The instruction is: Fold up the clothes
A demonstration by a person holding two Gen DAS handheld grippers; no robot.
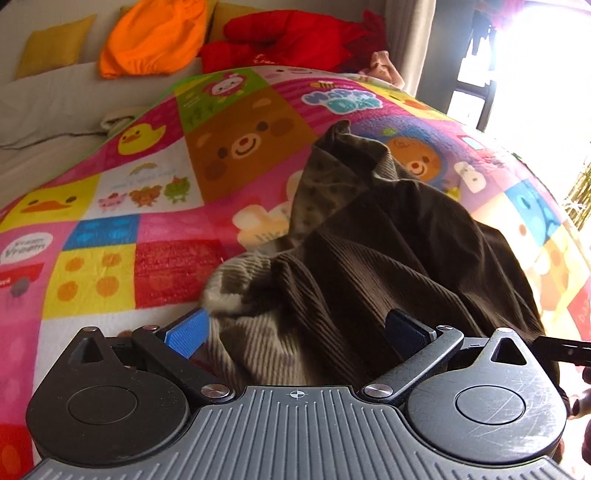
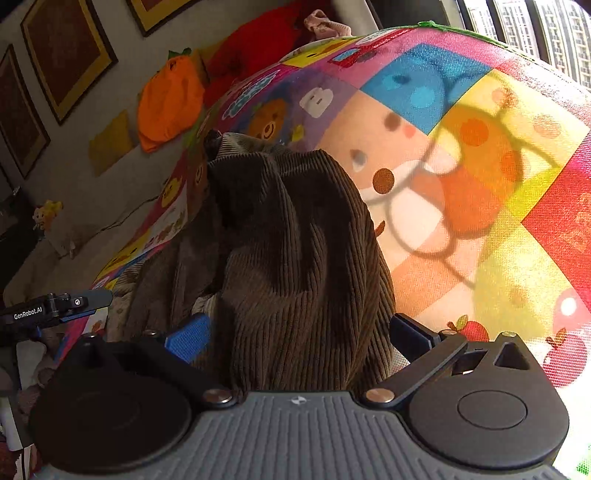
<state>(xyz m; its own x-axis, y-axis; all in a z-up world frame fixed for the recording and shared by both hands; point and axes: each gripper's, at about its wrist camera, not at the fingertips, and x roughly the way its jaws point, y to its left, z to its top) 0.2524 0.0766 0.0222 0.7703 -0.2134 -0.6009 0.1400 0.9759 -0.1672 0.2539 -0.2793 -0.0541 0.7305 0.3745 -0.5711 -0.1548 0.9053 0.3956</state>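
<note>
Both tools sit spread wide with brown corduroy garment [image 1: 388, 258] bunched between their fingers, neither pinching it; it lies heaped on the patchwork blanket [image 1: 110, 229] just ahead. The left tool [image 1: 297, 332] and right tool [image 2: 299, 338] likely need to close on an edge next. Only the left view shows the dotted lining [image 1: 325, 184].

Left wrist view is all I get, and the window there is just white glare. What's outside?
Observer: Tall apartment blocks, clear in the right wrist view.
Operator: Anything on the wall?
Observer: Framed pictures with yellow borders.
Operator: And the other gripper?
Observer: The right gripper has its fingers spread wide, one on either side of the brown corduroy garment.
</note>
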